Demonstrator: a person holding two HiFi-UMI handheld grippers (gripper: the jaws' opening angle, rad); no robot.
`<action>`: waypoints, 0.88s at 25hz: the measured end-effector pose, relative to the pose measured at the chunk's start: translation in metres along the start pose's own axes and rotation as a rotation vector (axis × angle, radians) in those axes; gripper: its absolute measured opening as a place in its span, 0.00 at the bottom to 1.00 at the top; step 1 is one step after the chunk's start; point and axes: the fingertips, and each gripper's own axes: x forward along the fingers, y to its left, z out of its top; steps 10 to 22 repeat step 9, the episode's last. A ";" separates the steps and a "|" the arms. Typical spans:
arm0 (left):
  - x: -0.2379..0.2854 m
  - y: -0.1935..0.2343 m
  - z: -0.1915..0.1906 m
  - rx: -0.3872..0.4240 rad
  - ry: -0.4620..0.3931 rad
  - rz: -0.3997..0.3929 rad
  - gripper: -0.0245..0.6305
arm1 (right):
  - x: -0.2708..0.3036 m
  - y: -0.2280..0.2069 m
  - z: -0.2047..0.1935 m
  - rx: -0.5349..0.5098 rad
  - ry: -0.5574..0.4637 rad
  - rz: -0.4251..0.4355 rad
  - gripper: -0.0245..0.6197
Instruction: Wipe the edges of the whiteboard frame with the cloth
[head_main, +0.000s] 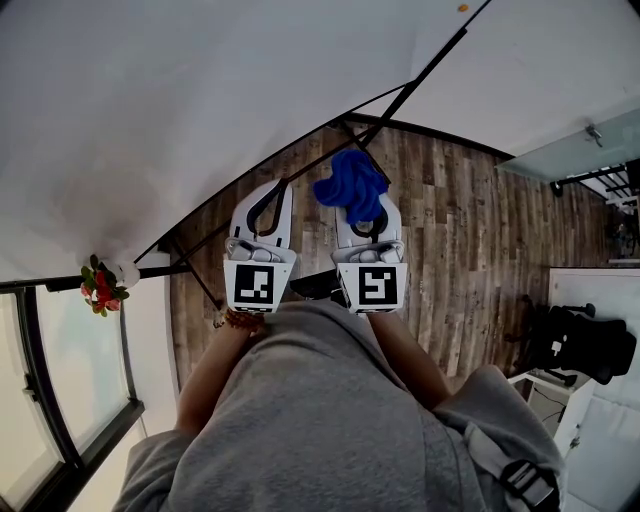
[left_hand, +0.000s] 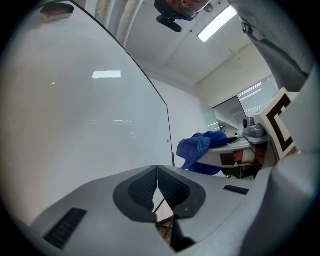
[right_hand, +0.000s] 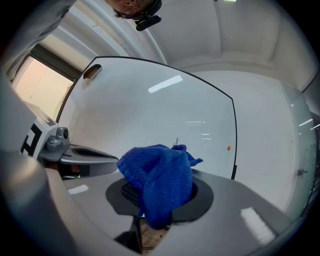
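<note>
- One whiteboard (head_main: 150, 110) with a thin dark frame stands above the wooden floor (head_main: 470, 250).
- One blue cloth (right_hand: 160, 177) is bunched up near the frame's edge. Whether it touches the frame cannot be told.
- There are two grippers, side by side:
  - The right gripper (right_hand: 160, 195) has its fingers clamped on the cloth.
  - The left gripper (left_hand: 157, 172) has its fingers pressed together on nothing.

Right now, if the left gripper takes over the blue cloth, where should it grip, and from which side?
Probably the bunched free end of the cloth sticking out past the jaws of the right gripper, from the left: that lump hangs loose, facing the left gripper, whose shut jaws must open first.
</note>
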 end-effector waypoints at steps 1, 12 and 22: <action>0.000 -0.001 0.000 0.005 0.002 -0.001 0.05 | -0.001 -0.004 -0.002 0.009 -0.003 -0.007 0.21; 0.000 -0.011 -0.010 0.041 -0.007 -0.023 0.05 | -0.005 -0.014 -0.011 0.001 0.003 -0.034 0.21; 0.000 -0.011 -0.010 0.041 -0.007 -0.023 0.05 | -0.005 -0.014 -0.011 0.001 0.003 -0.034 0.21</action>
